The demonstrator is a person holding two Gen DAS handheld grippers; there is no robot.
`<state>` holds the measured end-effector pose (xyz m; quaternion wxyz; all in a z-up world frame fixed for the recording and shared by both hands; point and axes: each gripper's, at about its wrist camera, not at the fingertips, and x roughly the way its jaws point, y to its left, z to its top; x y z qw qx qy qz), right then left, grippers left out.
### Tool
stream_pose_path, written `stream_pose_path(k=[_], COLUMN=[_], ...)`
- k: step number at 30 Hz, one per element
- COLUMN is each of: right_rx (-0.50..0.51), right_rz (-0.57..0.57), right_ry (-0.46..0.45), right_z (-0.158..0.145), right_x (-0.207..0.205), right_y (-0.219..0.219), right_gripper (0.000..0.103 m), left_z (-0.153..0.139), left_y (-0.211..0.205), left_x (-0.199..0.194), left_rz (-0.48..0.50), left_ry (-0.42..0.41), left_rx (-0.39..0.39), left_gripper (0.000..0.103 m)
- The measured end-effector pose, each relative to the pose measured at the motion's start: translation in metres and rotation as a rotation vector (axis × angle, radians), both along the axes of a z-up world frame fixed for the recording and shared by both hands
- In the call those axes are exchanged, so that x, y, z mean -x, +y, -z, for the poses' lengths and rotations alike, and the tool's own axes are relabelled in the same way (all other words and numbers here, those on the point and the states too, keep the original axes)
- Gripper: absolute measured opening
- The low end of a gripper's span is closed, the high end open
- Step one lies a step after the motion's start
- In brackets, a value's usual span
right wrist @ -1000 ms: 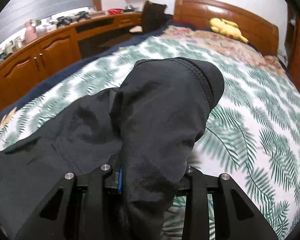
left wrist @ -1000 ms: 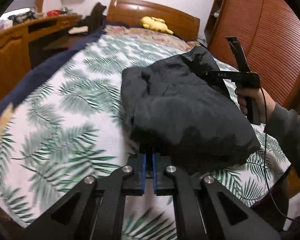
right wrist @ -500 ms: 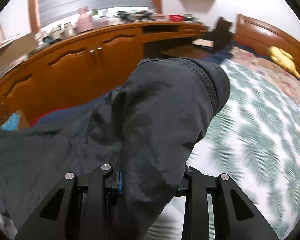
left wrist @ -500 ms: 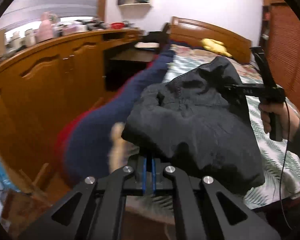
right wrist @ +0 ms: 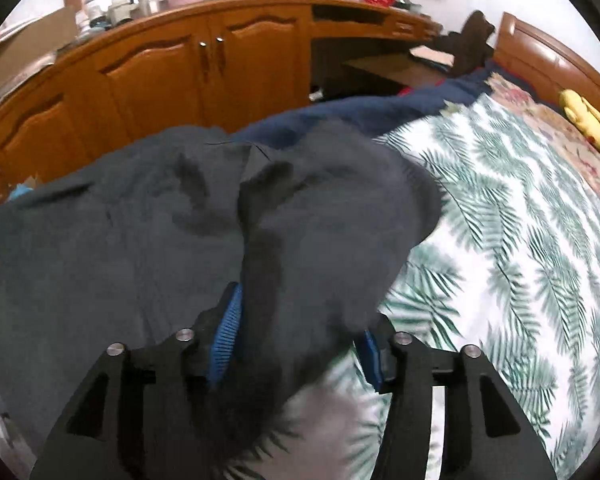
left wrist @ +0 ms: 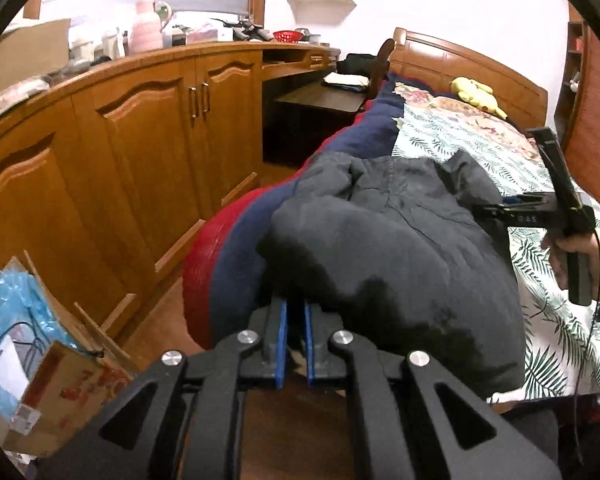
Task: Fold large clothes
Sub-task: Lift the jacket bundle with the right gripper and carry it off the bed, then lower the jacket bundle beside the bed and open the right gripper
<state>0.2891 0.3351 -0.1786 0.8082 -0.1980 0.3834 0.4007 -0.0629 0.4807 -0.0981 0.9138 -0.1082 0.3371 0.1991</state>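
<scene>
my right claw (right wrist: 296, 340) has just been opening, so the dark jacket (left wrist: 400, 248) lies loose between its pads, bunched at the bed's (left wrist: 560, 320) near left edge. left claw (left wrist: 295, 340) is pinched nearly together under its hem. cardboard box (left wrist: 40, 380) holds blue plastic.

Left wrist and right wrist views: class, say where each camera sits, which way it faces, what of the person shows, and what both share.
Left wrist: sits on the left gripper, facing along the bed toward the headboard; right gripper and hand show.
Right wrist: sits on the right gripper, facing down across the bed; only its jaws, just opening, with cloth between.
Shared: dark garment, wooden cabinets, yellow plush toy.
</scene>
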Motion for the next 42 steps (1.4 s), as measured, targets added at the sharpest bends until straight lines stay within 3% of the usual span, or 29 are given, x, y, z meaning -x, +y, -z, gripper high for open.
stream_pose_path(k=[5, 8, 14, 21, 31, 35, 42], right_rx=[-0.037, -0.080, -0.148, -0.196, -0.248, -0.268, -0.267], right_rz=[-0.020, -0.041, -0.009, 0.044, 0.155, 0.234, 0.395], right_ry=[-0.042, -0.074, -0.109, -0.162, -0.201, -0.200, -0.205], right_z=[-0.008, -0.024, -0.052, -0.079, -0.089, -0.087, -0.081], right_x=[0.022, 0.053, 0.087, 0.112, 0.135, 0.145, 0.161], right_y=[-0.040, -0.088, -0.156, -0.216, -0.302, -0.345, -0.419], right_gripper=[0.060, 0.065, 0.080, 0.084, 0.086, 0.086, 0.086], left_z=[-0.024, -0.041, -0.060, -0.075, -0.071, -0.064, -0.054], left_y=[-0.029, -0.050, -0.104, -0.158, -0.251, -0.298, -0.376], left_x=[0.019, 0.020, -0.002, -0.036, -0.089, -0.107, -0.123], left_rz=[-0.007, 0.010, 0.100, 0.159, 0.291, 0.352, 0.481], left_ry=[-0.037, -0.066, -0.096, -0.130, -0.106, -0.080, -0.080], left_rx=[-0.078, -0.106, -0.112, -0.094, -0.086, -0.103, -0.061], left_gripper=[0.013, 0.016, 0.018, 0.019, 0.019, 0.019, 0.019])
